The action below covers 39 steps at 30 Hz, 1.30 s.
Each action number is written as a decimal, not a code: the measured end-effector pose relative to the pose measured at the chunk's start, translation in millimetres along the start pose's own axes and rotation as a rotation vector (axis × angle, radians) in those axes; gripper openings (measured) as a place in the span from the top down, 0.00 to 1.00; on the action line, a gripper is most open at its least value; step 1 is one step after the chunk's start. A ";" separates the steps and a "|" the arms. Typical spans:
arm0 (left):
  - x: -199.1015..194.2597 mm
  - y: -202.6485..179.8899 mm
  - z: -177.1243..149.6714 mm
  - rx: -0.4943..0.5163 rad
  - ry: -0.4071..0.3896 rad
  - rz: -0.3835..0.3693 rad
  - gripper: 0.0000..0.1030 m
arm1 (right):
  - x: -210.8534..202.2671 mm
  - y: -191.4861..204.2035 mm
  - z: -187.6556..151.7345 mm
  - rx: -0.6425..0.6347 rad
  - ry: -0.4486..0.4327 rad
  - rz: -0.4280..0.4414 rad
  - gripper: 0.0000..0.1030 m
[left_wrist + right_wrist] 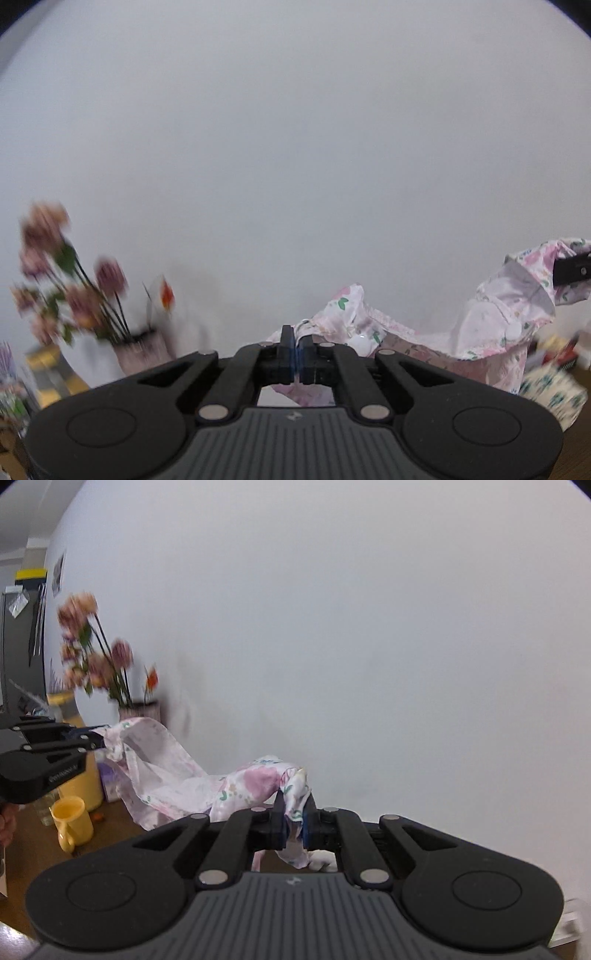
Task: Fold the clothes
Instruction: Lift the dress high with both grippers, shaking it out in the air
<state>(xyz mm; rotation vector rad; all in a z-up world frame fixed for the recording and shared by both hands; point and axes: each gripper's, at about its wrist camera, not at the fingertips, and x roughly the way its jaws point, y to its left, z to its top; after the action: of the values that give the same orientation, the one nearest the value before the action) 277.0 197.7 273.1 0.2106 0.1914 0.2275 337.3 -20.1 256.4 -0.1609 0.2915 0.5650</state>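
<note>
The garment [491, 325] is a thin, pale pink piece printed with larger pink blooms and small green leaves, and it hangs in the air in front of a plain white wall [295, 147], stretched between the two grippers with a slack dip in the middle. In the left wrist view the left gripper [296, 349] has its jaws pressed together on one bunched edge of the fabric, a fold of which rises just beyond the fingertips, while the cloth runs off to the right and climbs to the right gripper [572, 271], seen only as a dark block at the frame edge. In the right wrist view the right gripper [294, 821] is clamped on another gathered edge, with a strip of cloth hanging down between its fingers, and the left gripper [94, 740] at the far left pinches the opposite end, the garment [177, 775] sagging between them above a brown wooden table [122, 827]. On that table stands a yellow mug [72, 821], its inside hidden from view, beside a taller yellow container [86, 782] partly behind the left gripper. Farther back against the wall a ribbed pinkish vase [142, 710] holds blurred pink flowers [92, 642] on dark stems
</note>
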 end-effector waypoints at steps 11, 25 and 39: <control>-173.3 -39.1 99.9 -0.004 -0.230 0.005 0.99 | -212.1 -1.0 54.8 -0.045 -0.243 -0.097 0.94; -195.5 -77.2 104.0 -0.003 -0.204 -0.045 0.99 | -284.2 -24.6 54.8 -0.045 -0.259 -0.151 0.94; -236.5 31.3 131.3 -0.103 -0.273 0.113 0.99 | -359.0 47.3 62.4 -0.103 -0.290 0.129 0.94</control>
<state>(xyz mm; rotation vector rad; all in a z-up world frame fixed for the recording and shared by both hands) 72.2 146.0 445.0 0.1479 -0.1030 0.3172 36.6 -146.9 425.2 -0.1579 -0.0099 0.7230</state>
